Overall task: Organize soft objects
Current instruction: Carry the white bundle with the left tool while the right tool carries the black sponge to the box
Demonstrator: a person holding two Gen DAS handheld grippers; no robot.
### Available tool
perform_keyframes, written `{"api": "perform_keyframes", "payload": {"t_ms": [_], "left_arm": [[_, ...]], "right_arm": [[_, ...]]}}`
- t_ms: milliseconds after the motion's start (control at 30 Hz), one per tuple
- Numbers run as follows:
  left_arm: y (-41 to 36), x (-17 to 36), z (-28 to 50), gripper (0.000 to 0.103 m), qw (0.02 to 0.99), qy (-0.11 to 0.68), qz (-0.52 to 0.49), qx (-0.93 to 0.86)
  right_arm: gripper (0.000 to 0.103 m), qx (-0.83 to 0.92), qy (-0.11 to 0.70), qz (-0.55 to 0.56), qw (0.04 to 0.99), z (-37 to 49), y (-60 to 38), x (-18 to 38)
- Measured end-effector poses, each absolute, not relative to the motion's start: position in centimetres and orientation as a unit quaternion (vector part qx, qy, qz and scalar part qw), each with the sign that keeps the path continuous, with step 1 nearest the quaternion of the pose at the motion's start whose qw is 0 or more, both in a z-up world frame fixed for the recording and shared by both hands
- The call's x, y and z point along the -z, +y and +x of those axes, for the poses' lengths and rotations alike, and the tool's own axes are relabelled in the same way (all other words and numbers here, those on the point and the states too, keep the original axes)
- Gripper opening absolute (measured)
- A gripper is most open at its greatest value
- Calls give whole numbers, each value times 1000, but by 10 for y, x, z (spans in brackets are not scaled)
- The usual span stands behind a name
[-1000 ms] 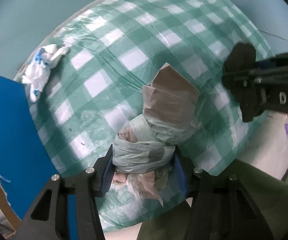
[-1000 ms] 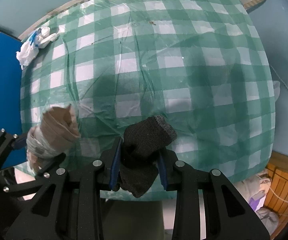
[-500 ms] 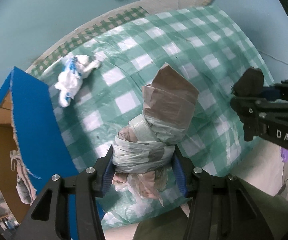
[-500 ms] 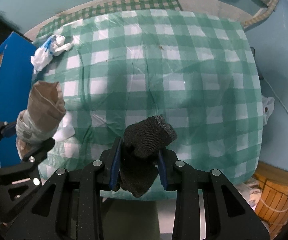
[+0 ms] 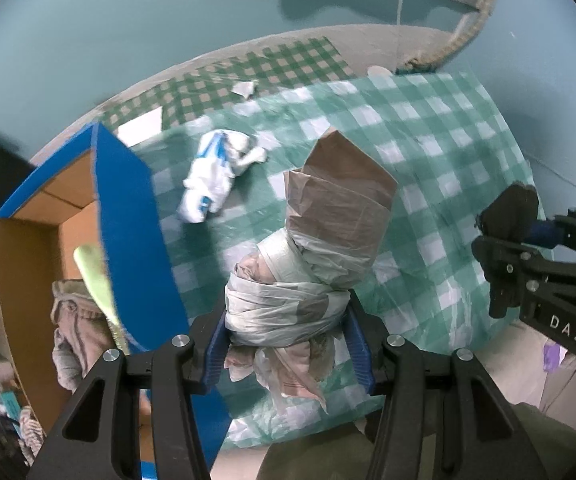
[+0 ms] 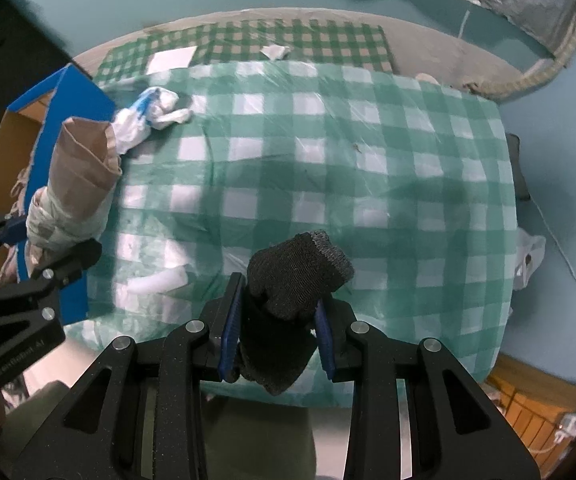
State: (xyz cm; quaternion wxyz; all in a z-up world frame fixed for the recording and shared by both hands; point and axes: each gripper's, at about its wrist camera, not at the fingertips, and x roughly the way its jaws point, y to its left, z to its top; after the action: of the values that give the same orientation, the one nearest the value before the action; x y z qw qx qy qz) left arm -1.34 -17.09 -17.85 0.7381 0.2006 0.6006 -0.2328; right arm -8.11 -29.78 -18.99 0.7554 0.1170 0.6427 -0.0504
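Note:
My left gripper [image 5: 288,340] is shut on a rolled bundle of brown and pale green plastic bags [image 5: 319,256], held high above the green checked tablecloth [image 5: 439,168]. The same bundle [image 6: 72,184] shows at the left of the right wrist view. My right gripper [image 6: 278,332] is shut on a dark grey sock [image 6: 295,276], also lifted over the table's near edge; in the left wrist view the sock [image 5: 511,208] appears at the right. A white and blue crumpled bag [image 5: 216,176] lies on the cloth near the blue box, seen again as the bag [image 6: 148,116].
An open cardboard box with blue outer walls [image 5: 128,220] stands at the table's left side, holding grey clothing [image 5: 72,332] and a pale green item [image 5: 96,280]. A folded checked cloth [image 6: 288,40] lies on the floor beyond the table. A wooden crate [image 6: 535,400] sits lower right.
Both grippers have risen with their loads, so the table looks smaller and the floor beyond it shows. The left view has swung toward the box, whose inside is now visible.

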Motion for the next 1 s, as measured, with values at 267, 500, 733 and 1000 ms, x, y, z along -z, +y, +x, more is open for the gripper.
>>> {"api": "perform_keyframes", "payload": {"t_ms": [267,500,733,1000], "left_arm": [[-140,157,0,53,758,597,171,199],[-108,149,6,53,769,599,150,166],[-73,138,13,53,781,598,115,134],[-40,131,17,53,791,597,89,101]], "right_arm": [[31,17,634,90,768,-61,-275,171],[31,-11,628,70,775,-47,-255,161],[31,-37,624,49,779,-34,-232,152],[31,-69,619,28,782,-19,-202,142]]}}
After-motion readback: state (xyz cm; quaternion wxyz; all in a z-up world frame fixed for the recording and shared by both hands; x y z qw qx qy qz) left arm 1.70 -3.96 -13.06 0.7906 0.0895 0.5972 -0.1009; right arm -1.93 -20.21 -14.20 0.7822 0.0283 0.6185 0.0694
